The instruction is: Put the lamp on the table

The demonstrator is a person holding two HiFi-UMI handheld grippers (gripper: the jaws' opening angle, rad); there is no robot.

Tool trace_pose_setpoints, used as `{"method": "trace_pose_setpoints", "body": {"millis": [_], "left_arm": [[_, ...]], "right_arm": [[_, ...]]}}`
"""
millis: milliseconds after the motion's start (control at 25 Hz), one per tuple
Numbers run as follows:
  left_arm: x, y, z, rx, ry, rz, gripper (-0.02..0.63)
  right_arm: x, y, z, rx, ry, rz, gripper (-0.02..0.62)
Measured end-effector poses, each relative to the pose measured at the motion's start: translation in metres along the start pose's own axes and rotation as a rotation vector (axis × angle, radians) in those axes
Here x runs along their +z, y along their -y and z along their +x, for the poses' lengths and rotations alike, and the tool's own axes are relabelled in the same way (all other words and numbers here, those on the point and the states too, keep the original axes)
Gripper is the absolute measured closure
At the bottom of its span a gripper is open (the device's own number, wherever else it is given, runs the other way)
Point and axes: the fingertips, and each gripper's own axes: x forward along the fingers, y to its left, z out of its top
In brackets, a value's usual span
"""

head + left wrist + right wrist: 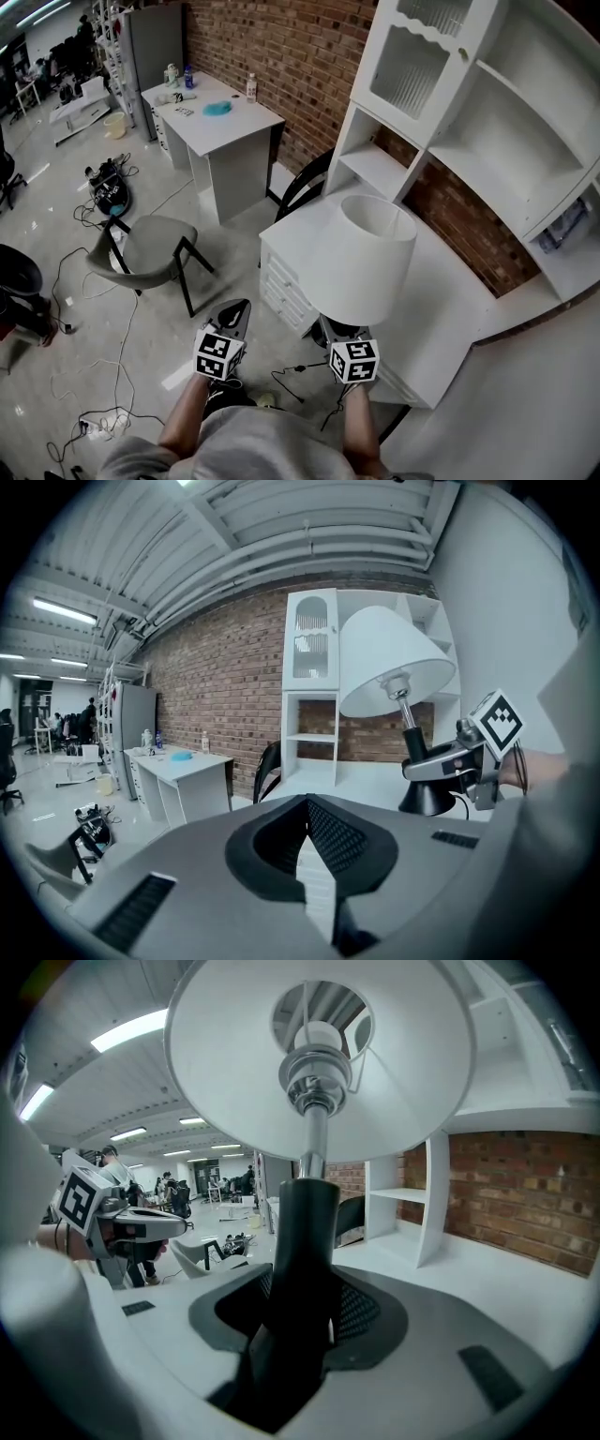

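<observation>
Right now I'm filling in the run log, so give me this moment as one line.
right gripper: jaws shut on lamp | left gripper: jaws shut, empty | lamp: upright, at white table edge

**White-shaded lamp upright over the white worktop**
The lamp (375, 258) has a white conical shade (389, 658), a chrome neck, a black stem (305, 1241) and a round black base (427, 801). It stands upright at the worktop's (445, 286) near edge, its stem clamped between the right gripper's (300, 1312) fingers. Whether the base touches the worktop is unclear.
</observation>
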Motion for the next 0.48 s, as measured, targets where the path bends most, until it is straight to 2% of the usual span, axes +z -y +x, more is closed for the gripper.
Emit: {"method": "trace_pose_setpoints", "body": {"millis": [240,480], "left_arm": [[-0.001,-0.024,0.038,-0.008,-0.013,0.005,0.601],[0.009,-0.047,0.089,-0.062,0.004,0.027,0.602]], "right_arm": [[0.004,0.014,0.033,-0.013,0.002,0.009,0.408],[0.012,0.035,0.073,-0.064,0.015,0.014,0.408]]}}
